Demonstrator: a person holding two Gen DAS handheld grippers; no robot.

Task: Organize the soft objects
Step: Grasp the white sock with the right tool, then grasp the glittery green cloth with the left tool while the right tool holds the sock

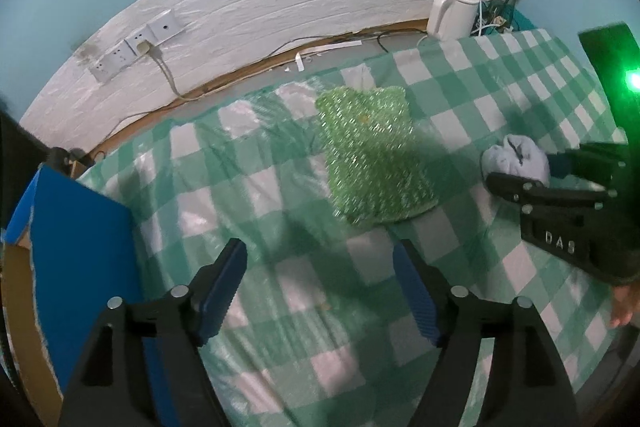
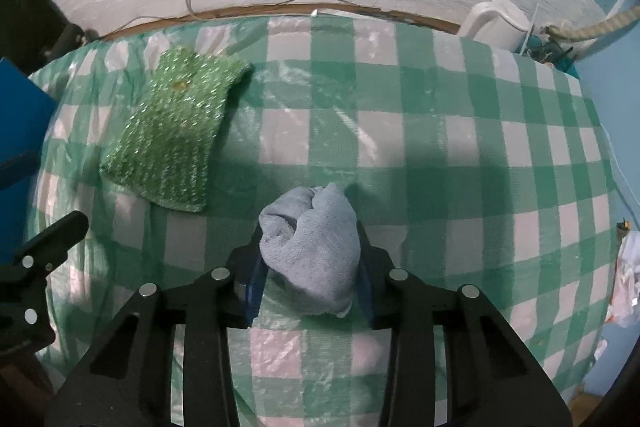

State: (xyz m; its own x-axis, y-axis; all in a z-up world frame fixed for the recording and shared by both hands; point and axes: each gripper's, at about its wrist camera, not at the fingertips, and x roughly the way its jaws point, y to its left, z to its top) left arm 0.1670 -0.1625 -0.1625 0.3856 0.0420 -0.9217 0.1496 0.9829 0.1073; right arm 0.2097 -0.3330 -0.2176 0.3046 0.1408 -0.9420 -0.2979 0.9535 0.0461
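Gripped blue-grey cloth [image 2: 316, 247] lies beside green knitted cloth [image 2: 176, 131], kettle [image 2: 498, 21] behind.

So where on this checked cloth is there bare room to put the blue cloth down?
The right gripper grips the blue cloth. The widest bare tablecloth lies right of the green knitted pad, running back toward the white kettle. It is crowded left, by the pad, blue box and open left gripper.
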